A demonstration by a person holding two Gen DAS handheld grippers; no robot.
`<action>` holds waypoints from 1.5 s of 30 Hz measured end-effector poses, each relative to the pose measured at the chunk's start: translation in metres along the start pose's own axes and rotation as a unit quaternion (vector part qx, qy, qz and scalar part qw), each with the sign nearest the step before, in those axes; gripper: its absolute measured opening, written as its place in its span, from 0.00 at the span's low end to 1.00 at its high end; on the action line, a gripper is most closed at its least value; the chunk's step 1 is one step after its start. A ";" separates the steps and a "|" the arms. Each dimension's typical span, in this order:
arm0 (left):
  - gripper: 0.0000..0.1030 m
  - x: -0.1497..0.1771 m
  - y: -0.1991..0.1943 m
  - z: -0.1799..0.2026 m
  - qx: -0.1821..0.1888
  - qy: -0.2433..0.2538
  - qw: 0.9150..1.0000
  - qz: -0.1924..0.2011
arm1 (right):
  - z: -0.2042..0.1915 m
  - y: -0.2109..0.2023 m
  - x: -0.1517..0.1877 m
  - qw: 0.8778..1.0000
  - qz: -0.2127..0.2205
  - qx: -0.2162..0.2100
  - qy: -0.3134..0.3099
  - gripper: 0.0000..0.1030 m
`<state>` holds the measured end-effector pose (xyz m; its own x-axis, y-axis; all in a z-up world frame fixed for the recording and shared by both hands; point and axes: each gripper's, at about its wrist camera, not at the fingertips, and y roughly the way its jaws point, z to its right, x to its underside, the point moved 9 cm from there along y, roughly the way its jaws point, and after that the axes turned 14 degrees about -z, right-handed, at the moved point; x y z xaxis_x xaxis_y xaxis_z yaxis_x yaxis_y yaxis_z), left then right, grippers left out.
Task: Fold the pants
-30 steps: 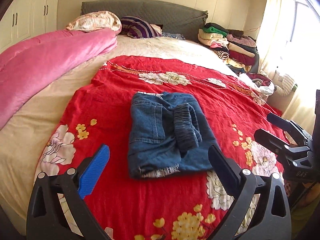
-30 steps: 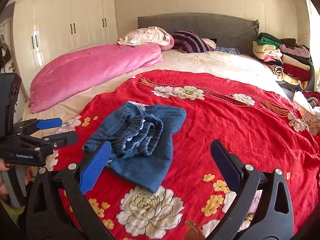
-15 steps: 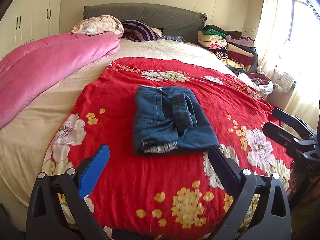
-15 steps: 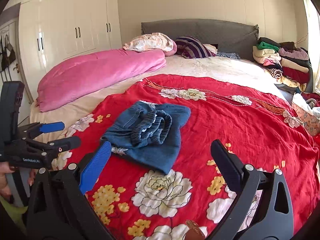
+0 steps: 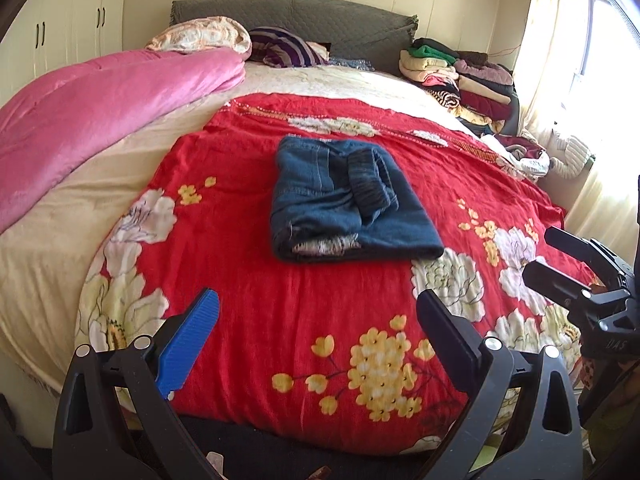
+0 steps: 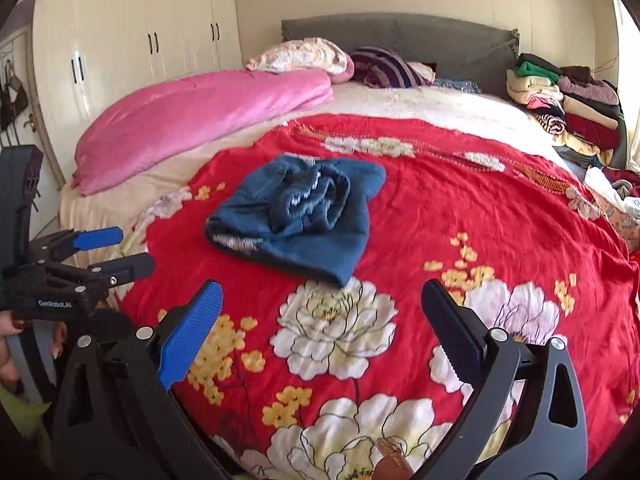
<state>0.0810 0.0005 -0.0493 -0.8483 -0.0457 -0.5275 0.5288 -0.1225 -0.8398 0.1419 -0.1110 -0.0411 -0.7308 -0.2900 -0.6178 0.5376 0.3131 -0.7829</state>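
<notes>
Blue denim pants (image 5: 344,200) lie folded into a compact bundle in the middle of the red flowered blanket (image 5: 248,288), elastic waistband on top. In the right wrist view the pants (image 6: 304,216) sit left of centre. My left gripper (image 5: 318,318) hangs open near the foot of the bed, well short of the pants, with nothing between its fingers. My right gripper (image 6: 320,308) is also open and empty, back from the bundle. Each gripper shows in the other's view: the right one (image 5: 560,256) at the right edge, the left one (image 6: 120,248) at the left edge, held by a hand.
A pink duvet (image 5: 104,108) lies along the left side of the bed. Pillows (image 5: 200,38) rest against the grey headboard. A stack of folded clothes (image 5: 460,80) stands at the far right by the curtain. White wardrobes (image 6: 132,52) line the left wall.
Both grippers have pulled back from the pants toward the foot of the bed, so the bundle looks smaller and farther. The pants lie as before.
</notes>
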 end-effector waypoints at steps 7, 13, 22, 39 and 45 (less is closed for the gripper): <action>0.96 0.008 0.020 -0.003 -0.002 -0.008 1.000 -0.022 | -0.002 0.021 0.011 1.000 -0.021 0.001 0.005 0.91; 0.96 0.013 0.035 -0.004 -0.002 -0.009 0.999 -0.039 | 0.005 0.027 0.013 1.000 -0.025 0.002 0.017 0.91; 0.96 0.013 0.037 -0.009 -0.008 -0.017 0.999 -0.041 | 0.011 0.031 0.015 0.999 -0.028 0.004 0.025 0.91; 0.96 0.013 0.034 -0.020 -0.015 -0.029 0.998 -0.044 | 0.010 0.029 0.012 0.999 -0.022 0.008 0.022 0.91; 0.96 0.013 0.034 -0.020 -0.015 -0.028 0.999 -0.044 | 0.010 0.027 0.012 0.999 -0.021 0.009 0.023 0.91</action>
<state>0.0886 0.0155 -0.0868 -0.8913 -0.0925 -0.4439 0.4518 -0.0983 -0.8867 0.1521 -0.1153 -0.0710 -0.7706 -0.2613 -0.5812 0.5135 0.2854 -0.8092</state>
